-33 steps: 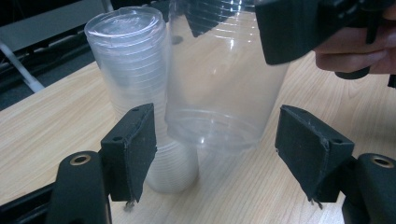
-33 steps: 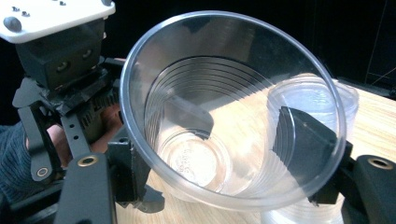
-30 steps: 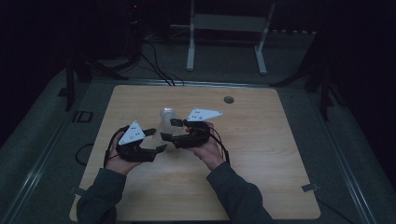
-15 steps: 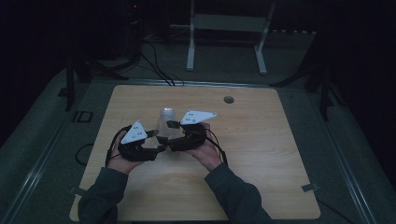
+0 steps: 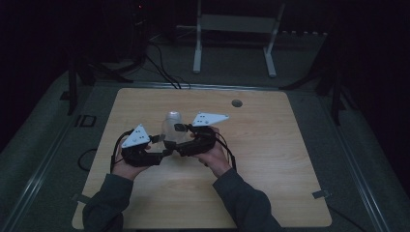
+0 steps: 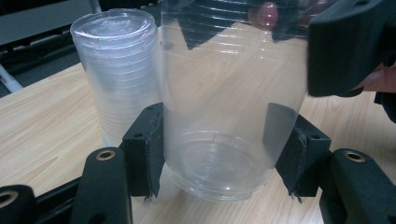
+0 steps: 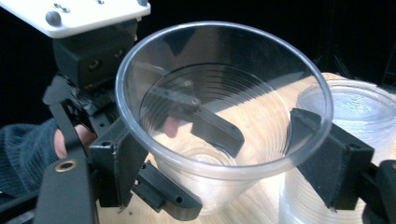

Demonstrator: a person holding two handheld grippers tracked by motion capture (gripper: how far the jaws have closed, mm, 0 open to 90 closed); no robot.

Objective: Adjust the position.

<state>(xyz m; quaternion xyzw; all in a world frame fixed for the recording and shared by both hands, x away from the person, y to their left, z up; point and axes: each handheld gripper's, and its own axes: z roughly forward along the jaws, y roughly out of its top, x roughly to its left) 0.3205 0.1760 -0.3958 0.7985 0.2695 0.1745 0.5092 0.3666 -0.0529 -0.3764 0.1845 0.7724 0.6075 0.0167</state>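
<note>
A clear plastic cup (image 6: 224, 102) stands upright on the wooden table (image 5: 270, 159), beside a stack of upturned clear cups (image 6: 116, 74). My left gripper (image 6: 219, 149) has just been closing and is now shut on the cup's lower body, a pad (image 6: 147, 149) pressed to each side. My right gripper (image 7: 224, 154) comes from the opposite side with the cup's rim (image 7: 224, 32) between its pads (image 7: 334, 158). Its jaws have just been opening and now stand loose around the cup. In the high view the left gripper (image 5: 162, 147) and right gripper (image 5: 180, 141) meet in front of the stack (image 5: 171, 121).
A small dark round grommet (image 5: 236, 103) sits near the table's far edge. A white metal stand (image 5: 232, 29) and cables lie on the dark floor beyond. Bare wood stretches to the right of the hands.
Both hands stay in place around the cup. The high view is too dark and small to show the jaws moving.
</note>
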